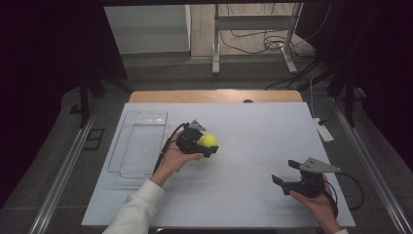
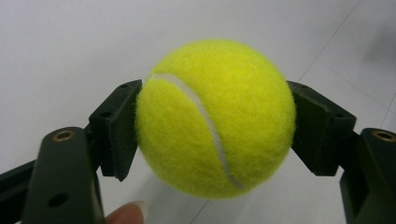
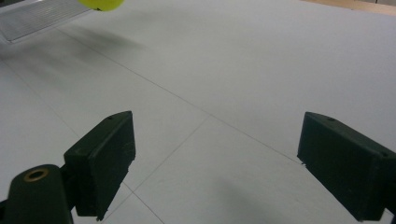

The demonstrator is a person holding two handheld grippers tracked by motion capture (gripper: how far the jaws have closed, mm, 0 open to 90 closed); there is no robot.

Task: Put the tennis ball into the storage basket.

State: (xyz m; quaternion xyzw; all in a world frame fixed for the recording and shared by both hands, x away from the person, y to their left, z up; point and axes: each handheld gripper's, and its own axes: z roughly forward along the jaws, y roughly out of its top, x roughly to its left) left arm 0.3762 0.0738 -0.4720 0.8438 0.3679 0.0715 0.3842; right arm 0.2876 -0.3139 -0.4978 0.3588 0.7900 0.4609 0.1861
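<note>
A yellow tennis ball (image 1: 208,140) is held a little above the white mat (image 1: 243,146), left of centre, with my left gripper (image 1: 208,145) shut on it. In the left gripper view the ball (image 2: 215,119) is squeezed between the two black pads (image 2: 116,128), and a fingertip shows at the bottom edge. My right gripper (image 1: 283,171) is held low over the mat's front right, open, with nothing between its jaws. In the right gripper view the gripper (image 3: 217,158) stands wide over bare mat, and the ball's underside (image 3: 102,3) peeks in at the top left.
A clear plastic tray (image 1: 113,156) lies empty on the mat's left side, just left of the left hand; its edge (image 3: 32,16) shows far off in the right gripper view. A white power strip (image 1: 324,130) sits at the mat's right edge. The wooden table edge (image 1: 214,96) runs along the back.
</note>
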